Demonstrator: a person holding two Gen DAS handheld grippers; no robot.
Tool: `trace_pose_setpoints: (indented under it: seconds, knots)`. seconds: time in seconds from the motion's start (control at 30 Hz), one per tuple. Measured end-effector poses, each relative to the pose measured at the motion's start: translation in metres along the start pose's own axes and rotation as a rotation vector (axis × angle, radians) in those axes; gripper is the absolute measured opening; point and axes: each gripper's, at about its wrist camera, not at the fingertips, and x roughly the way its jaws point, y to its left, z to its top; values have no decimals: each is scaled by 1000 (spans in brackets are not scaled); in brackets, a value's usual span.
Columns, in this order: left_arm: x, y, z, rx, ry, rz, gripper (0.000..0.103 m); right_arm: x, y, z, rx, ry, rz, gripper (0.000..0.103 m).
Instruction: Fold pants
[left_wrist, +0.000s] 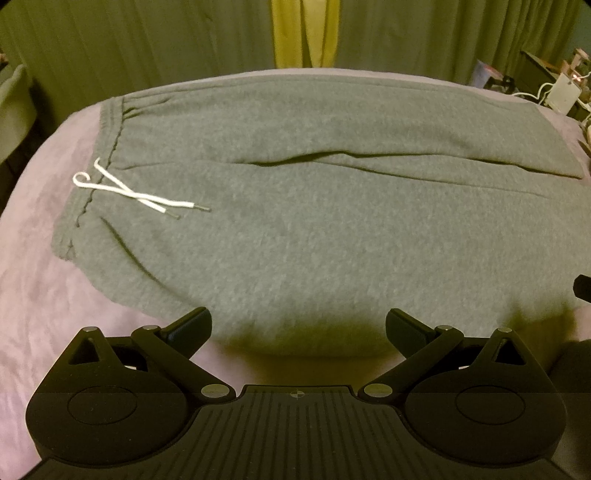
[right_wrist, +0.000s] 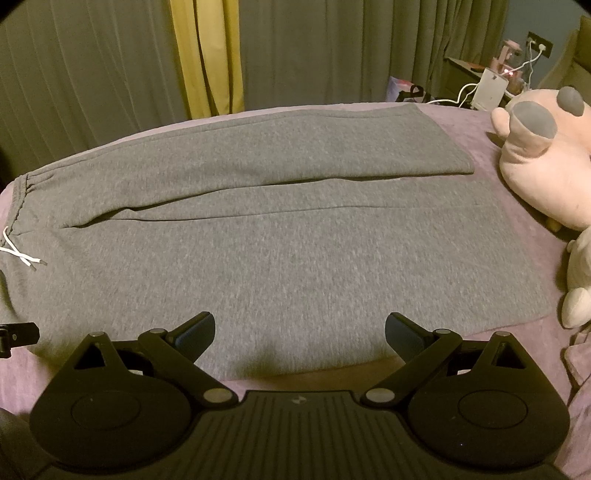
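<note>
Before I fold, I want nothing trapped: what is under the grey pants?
The grey pants lie flat on a purple blanket, which shows all around them. Whatever sits directly beneath the fabric is covered; no bulge shows.

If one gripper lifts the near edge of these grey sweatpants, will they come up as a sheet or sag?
The grey sweatpants would probably sag and drape: they lie limp on the bed cover, with soft creases at the waistband. The thick, fuzzy knit suggests little slipping in the pads. The loose drawstring would likely dangle. Both left gripper and right gripper are open.
</note>
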Motion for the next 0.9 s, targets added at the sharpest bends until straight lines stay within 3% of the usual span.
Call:
trace_pose_setpoints:
  seconds: [0.9]
  knots:
    - [16, -2, 5, -22, 17, -3, 103, 12, -5, 2, 1, 17, 14, 99]
